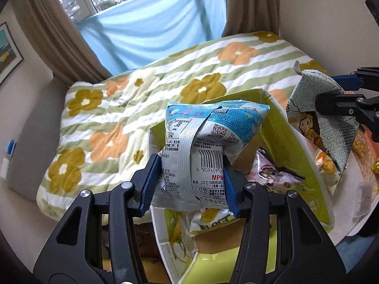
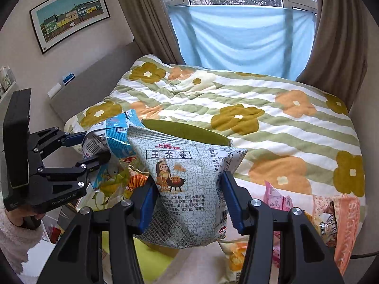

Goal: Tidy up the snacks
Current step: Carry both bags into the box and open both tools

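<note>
My left gripper (image 1: pixel 189 182) is shut on a blue and silver snack bag (image 1: pixel 203 146), held above a lime-green cardboard box (image 1: pixel 284 127) with packets inside. My right gripper (image 2: pixel 189 198) is shut on a pale green corn-roll snack bag (image 2: pixel 189 189) printed with a cartoon figure. In the left wrist view that bag (image 1: pixel 317 120) and the right gripper (image 1: pixel 331 105) hang at the right. In the right wrist view the left gripper (image 2: pixel 94 146) holds the blue bag (image 2: pixel 113 137) at the left, close beside the green bag.
A bed with a flowered, green-striped quilt (image 2: pixel 260 118) lies beyond the box. Loose snack packets (image 2: pixel 331 215) lie at the lower right. A blue cloth (image 2: pixel 236 37) hangs under the window between brown curtains. A framed picture (image 2: pixel 68 16) hangs on the left wall.
</note>
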`<state>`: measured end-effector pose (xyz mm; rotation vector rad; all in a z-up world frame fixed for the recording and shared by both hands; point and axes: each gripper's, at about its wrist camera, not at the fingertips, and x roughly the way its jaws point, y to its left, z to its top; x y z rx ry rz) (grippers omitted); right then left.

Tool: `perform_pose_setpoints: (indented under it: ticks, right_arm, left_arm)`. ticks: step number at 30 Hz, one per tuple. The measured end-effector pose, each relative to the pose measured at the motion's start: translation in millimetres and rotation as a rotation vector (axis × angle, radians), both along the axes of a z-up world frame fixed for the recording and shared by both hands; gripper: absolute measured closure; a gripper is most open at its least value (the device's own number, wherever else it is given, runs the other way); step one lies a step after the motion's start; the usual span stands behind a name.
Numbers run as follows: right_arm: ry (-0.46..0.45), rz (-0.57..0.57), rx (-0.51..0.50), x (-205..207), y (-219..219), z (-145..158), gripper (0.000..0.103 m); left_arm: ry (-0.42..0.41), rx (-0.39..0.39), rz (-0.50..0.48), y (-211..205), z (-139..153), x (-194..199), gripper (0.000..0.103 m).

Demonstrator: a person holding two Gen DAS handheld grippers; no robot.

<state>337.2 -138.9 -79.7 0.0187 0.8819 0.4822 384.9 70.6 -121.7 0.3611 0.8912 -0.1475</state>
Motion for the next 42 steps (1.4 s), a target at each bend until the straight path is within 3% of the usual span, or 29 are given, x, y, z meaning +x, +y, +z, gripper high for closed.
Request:
perform_pose_setpoints:
  ticks: [6, 10, 12, 13, 14, 17, 26, 33, 35, 37, 39, 42]
  right_arm:
    - [0.058, -0.089, -0.029, 32, 23, -21, 0.054]
    - [0.087, -0.118, -0.056, 38, 27, -32, 0.054]
    - [0.097, -0.117, -0.062, 42, 30, -34, 0.054]
    - [0.1, -0.118, -0.06, 44, 29, -35, 0.054]
    - [0.102, -0.119, -0.06, 45, 28, -35, 0.054]
    - [0.108, -0.117, -0.051, 50, 28, -35, 0.054]
    - [0.1, -0.073, -0.03, 53, 39, -36, 0.054]
    - [0.076, -0.048, -0.02, 58, 48, -34, 0.054]
    - [0.071, -0.038, -0.002, 59, 52, -33, 0.048]
    - [0.046, -0.051, 0.005, 53, 52, -30, 0.015]
    - [0.024, -0.047, 0.02, 43, 49, -26, 0.009]
    - [0.024, -0.035, 0.024, 27, 46, -26, 0.009]
  left_arm:
    - [0.109, -0.051, -0.031, 16, -41, 45, 0.057]
    - [0.133, -0.043, -0.057, 15, -58, 58, 0.054]
    - [0.134, -0.01, -0.055, 11, -63, 59, 0.034]
    - [0.128, -0.002, -0.042, 12, -64, 59, 0.006]
    - [0.115, -0.008, -0.027, 14, -63, 57, 0.0]
    - [0.126, -0.077, 0.008, 20, -57, 45, 0.0]
    - [0.116, -0.123, 0.147, 34, -45, -1, 0.0]
    - [0.114, -0.146, 0.192, 47, -40, -22, 0.0]
    - [0.111, -0.148, 0.203, 50, -38, -26, 0.0]
    - [0.106, -0.151, 0.213, 50, -36, -31, 0.0]
    - [0.102, -0.155, 0.22, 52, -35, -36, 0.0]
    - [0.1, -0.167, 0.222, 54, -36, -42, 0.0]
